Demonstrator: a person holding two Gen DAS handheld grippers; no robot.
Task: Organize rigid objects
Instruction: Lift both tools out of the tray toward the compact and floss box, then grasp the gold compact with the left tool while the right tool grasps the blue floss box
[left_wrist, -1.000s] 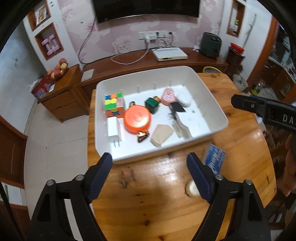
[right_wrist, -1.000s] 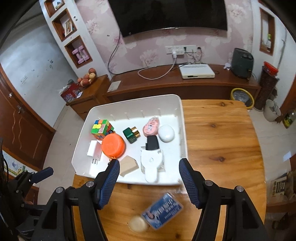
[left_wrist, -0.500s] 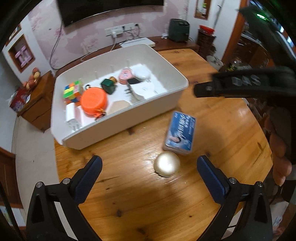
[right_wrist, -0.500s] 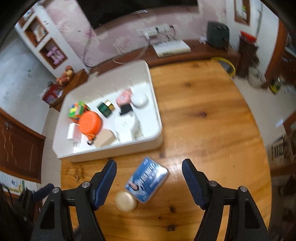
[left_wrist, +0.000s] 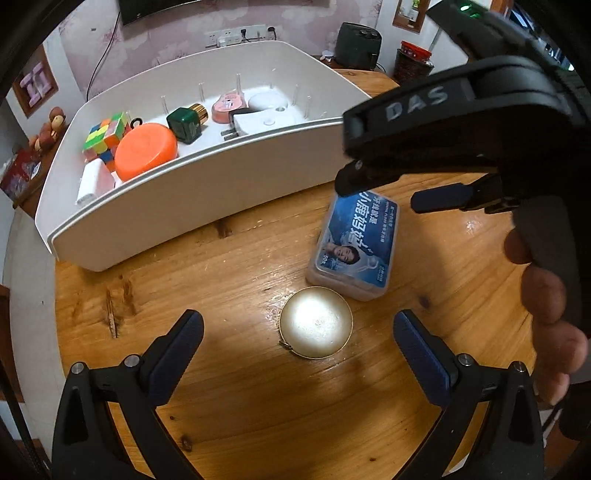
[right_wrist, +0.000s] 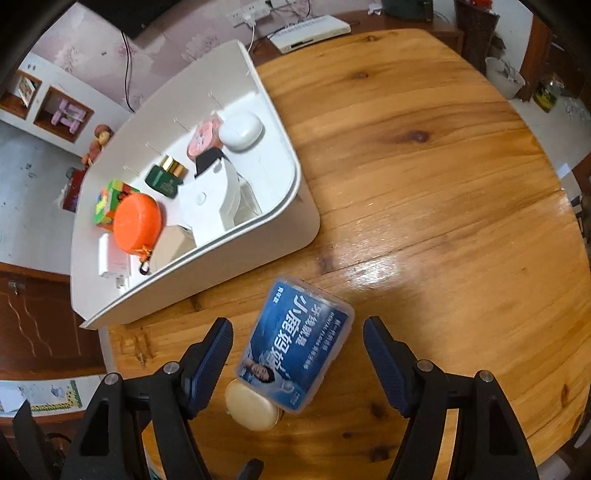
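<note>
My left claw (left_wrist: 295, 347) gapes wide around the round tin (left_wrist: 315, 327) — right claw (right_wrist: 298, 354) wide over the blue box (right_wrist: 293, 347) on the table (right_wrist: 443, 177).

Beyond the wooden table (right_wrist: 424, 155) we see a long low wooden cabinet along the floral-papered wall, carrying a flat white router box (right_wrist: 312, 33) and a dark rounded appliance (left_wrist: 359, 46). A white power strip (left_wrist: 240, 34) sits on the wall above it, with cables hanging down (where they end we cannot tell). To the left we see a wall niche holding a purple item (left_wrist: 35, 79), and a lower side cabinet with a small doll figure (right_wrist: 98, 142).
</note>
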